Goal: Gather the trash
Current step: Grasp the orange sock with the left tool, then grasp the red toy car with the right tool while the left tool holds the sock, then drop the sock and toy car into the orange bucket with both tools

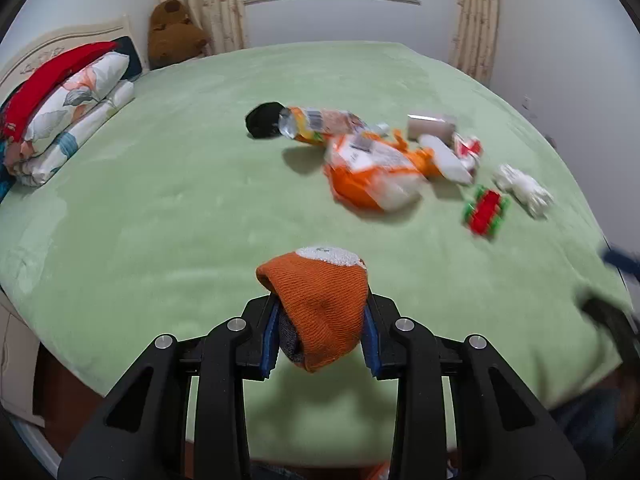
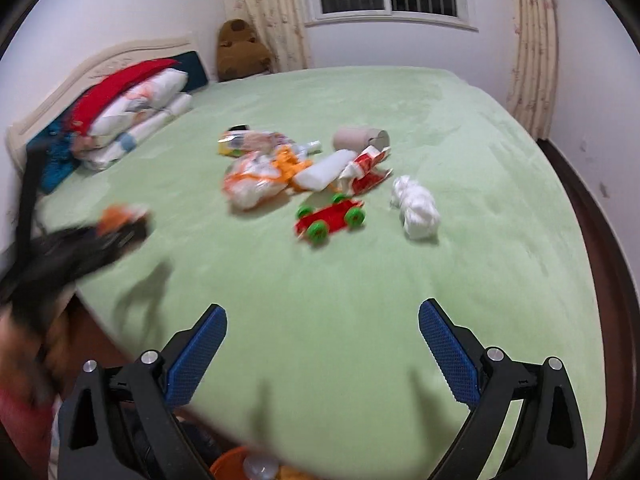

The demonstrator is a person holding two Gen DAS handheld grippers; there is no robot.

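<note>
While the left gripper [image 1: 320, 332] carries an orange knitted sock [image 1: 320, 308] clamped between its blue fingers [image 1: 269, 340], the step in hand appears to be transport of one collected item away from the bed [image 1: 180, 200]. The sock's long axis runs roughly from 6 to 12 o'clock in the left wrist view; its white cuff [image 1: 332, 256] points toward 12 o'clock and its closed end hangs toward 6 o'clock.

The right gripper [image 2: 322, 356] hovers over the near edge of the bed with its fingers [image 2: 196, 356] wide apart and nothing between them.

Remaining items lie grouped near the bed's centre, at 12 o'clock from the right gripper:
- an orange-and-white plastic bag [image 2: 256, 180], touching neighbouring wrappers;
- a crumpled white tissue [image 2: 416, 206], lying apart at 1 o'clock;
- a red toy car [image 2: 330, 220] with green wheels, probably not trash.

The next move likely calls for releasing the sock into a container; an orange bin rim [image 2: 232, 464] shows partly at 6 o'clock in the right wrist view.
</note>
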